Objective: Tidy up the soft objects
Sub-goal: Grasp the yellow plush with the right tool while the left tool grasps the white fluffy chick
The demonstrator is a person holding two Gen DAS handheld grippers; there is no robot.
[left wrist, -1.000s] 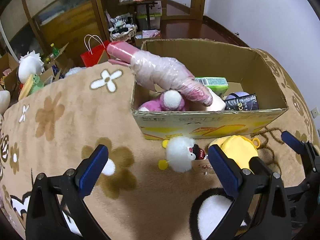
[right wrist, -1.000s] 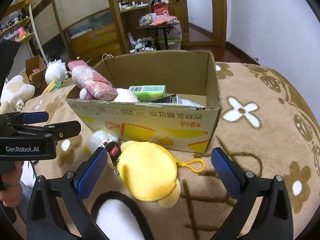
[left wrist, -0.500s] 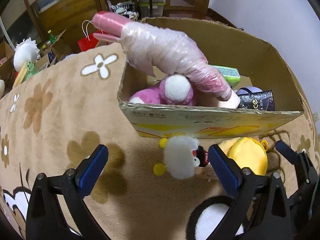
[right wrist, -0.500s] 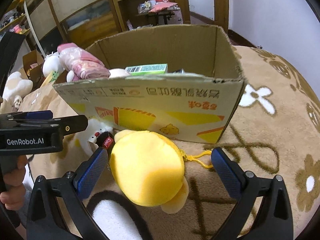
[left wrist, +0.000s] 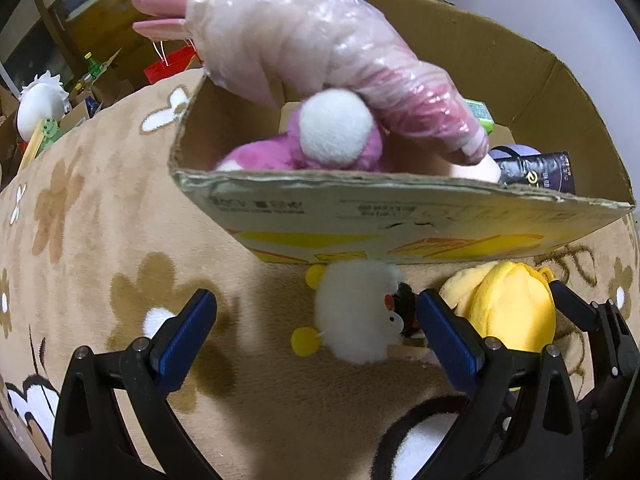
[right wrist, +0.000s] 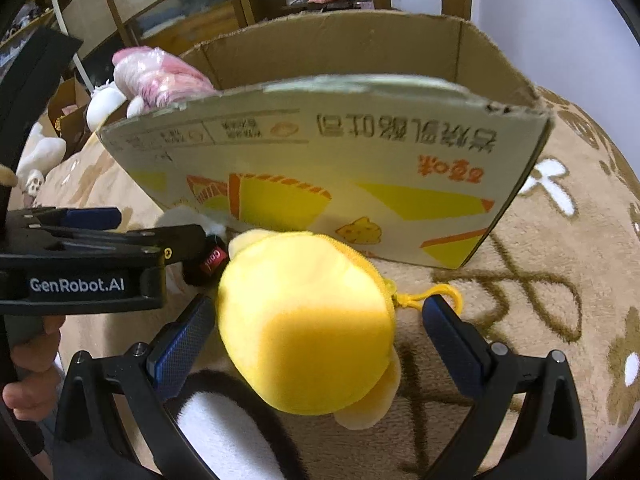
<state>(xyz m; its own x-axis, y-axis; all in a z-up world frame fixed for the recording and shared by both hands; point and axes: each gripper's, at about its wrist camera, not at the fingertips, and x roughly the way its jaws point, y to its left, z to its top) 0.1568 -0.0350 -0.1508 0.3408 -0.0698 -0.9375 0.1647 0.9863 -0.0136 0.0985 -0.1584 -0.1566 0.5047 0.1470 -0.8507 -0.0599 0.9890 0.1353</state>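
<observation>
A white fluffy plush [left wrist: 356, 316] with yellow pom-poms lies on the brown flowered blanket just in front of the cardboard box [left wrist: 400, 224]. My left gripper [left wrist: 316, 332] is open, its fingers on either side of it. A yellow plush pouch [right wrist: 308, 332] with a yellow clip lies to its right; my right gripper [right wrist: 320, 340] is open around it. The pouch also shows in the left wrist view [left wrist: 508, 304]. The box holds a pink plush [left wrist: 304, 152] and a plastic-wrapped pink bundle [left wrist: 320, 48].
The box [right wrist: 340, 168] also holds a green carton [left wrist: 478, 114] and a dark packet [left wrist: 536, 170]. The left gripper's body [right wrist: 80, 264] sits close to the left of the right gripper. Plush toys and boxes [left wrist: 40, 100] lie beyond the blanket's far left edge.
Both grippers have moved forward and down toward the box front. The white plush now lies between the left fingers and the yellow pouch between the right fingers. Both stay open.
</observation>
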